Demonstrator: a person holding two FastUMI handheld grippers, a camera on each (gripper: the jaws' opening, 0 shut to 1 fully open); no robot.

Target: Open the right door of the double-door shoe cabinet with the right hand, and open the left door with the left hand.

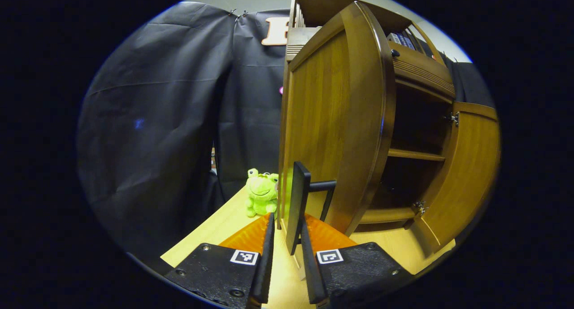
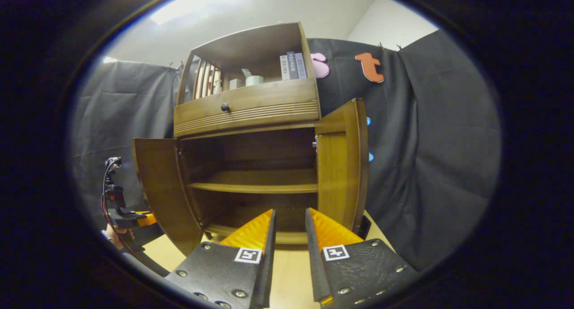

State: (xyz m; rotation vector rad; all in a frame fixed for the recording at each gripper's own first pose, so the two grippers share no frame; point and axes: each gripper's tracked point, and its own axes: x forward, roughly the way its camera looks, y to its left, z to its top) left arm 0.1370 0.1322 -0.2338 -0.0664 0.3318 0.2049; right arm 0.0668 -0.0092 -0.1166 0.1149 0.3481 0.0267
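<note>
Wooden shoe cabinet (image 2: 251,120), both doors open; left gripper (image 1: 287,250) fingers round left door's black handle (image 1: 298,206), contact unclear; right gripper (image 2: 290,241) released.

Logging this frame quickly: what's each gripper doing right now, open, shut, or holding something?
Left gripper: fingers either side of the left door's handle; whether they press it cannot be told.
Right gripper: open, holding nothing.
</note>
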